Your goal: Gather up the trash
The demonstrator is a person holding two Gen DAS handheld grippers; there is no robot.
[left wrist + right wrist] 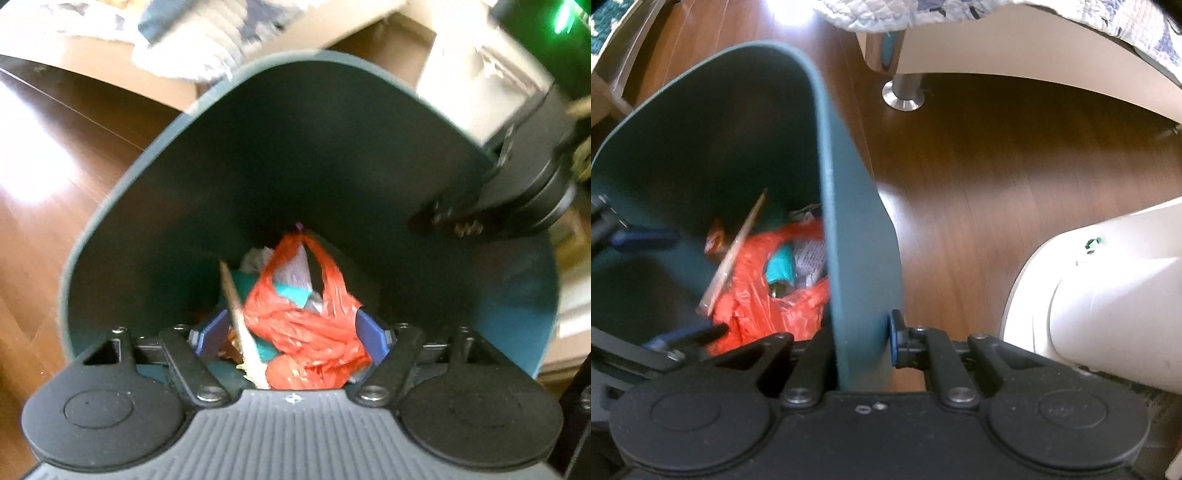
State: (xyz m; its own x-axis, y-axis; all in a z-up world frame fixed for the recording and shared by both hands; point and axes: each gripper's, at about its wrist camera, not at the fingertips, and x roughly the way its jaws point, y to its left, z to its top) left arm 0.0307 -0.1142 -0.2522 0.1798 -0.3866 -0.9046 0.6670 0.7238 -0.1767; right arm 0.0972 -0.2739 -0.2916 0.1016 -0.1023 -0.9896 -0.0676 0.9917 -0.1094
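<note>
Dark teal waste bin (295, 147), plastic, standing on brown wood-grain floor (997, 177); seen from above in both wrist views. Contents, at the bottom: crumpled orange-red plastic bag (306, 325), uppermost; a thin pale stick or wrapper (236, 314) leaning against the bag's left side; a teal object (781, 267) and printed white paper scraps (810, 254) showing through the bag's folds; a small orange-brown wrapper (714, 240) to the far left of the stick. Left gripper (291, 336): inside the bin mouth, pointing steeply down at the bag, blue pads spread wide on either side of it with nothing pressed between them. Right gripper (862, 343): clamped on the bin's right-hand wall near the rim, one blue pad (895, 343) flat against the outer face, the other finger inside. In the left view its black body (517, 192) appears at the bin's right edge. Surroundings: chrome furniture leg (903, 92) on the far floor, quilted blue-and-white cloth (923, 14) above it, white rounded object (1108, 295) at near right.
</note>
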